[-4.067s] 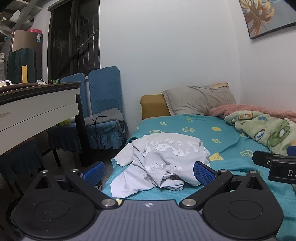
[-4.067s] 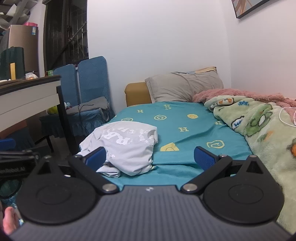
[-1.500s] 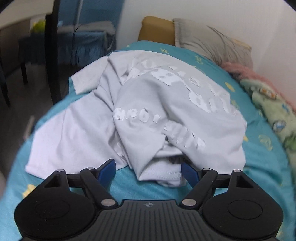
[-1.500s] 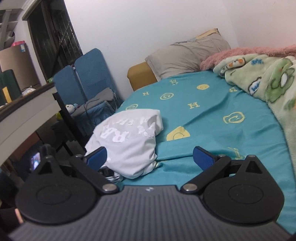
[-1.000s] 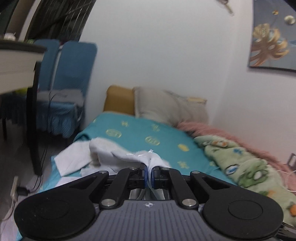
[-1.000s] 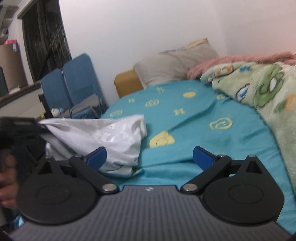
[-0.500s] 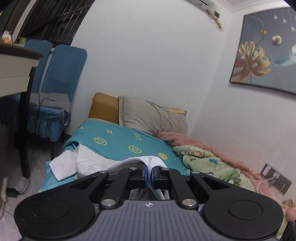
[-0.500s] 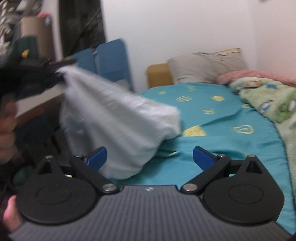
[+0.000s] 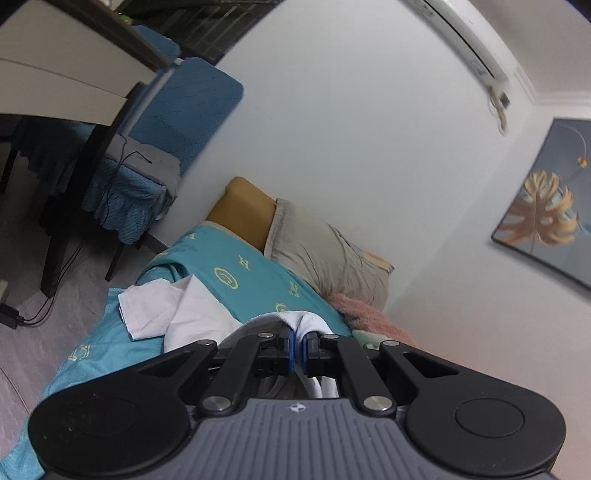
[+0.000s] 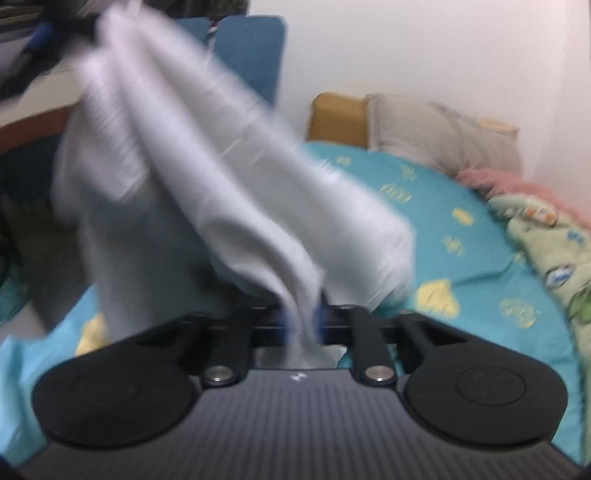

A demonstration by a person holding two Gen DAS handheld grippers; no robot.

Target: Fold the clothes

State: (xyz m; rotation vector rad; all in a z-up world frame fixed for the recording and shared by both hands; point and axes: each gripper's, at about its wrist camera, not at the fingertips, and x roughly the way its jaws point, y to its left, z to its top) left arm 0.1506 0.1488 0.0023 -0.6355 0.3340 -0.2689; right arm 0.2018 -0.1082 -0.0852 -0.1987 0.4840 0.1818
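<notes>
A pale grey T-shirt (image 10: 207, 192) hangs stretched between both grippers above the teal bed sheet (image 10: 461, 258). In the right wrist view my right gripper (image 10: 301, 319) is shut on a bunched fold of the shirt. The cloth rises from there to the upper left, where my left gripper (image 10: 48, 33) holds its other end, blurred. In the left wrist view my left gripper (image 9: 298, 349) is shut on a white hem of the T-shirt (image 9: 306, 323). The rest of the shirt (image 9: 177, 310) trails down over the bed's left edge. That view is rolled sideways.
A grey pillow (image 9: 325, 258) and a mustard cushion (image 9: 243, 210) lie at the head of the bed. A green cartoon blanket (image 10: 546, 236) and a pink fleece (image 10: 517, 184) fill the right side. A desk (image 9: 62, 74) and blue covered chairs (image 9: 184, 107) stand left of the bed.
My right gripper went from open to shut on a fold of the shirt. The left gripper lifted its end higher and rolled, and the shirt now hangs stretched between the two.
</notes>
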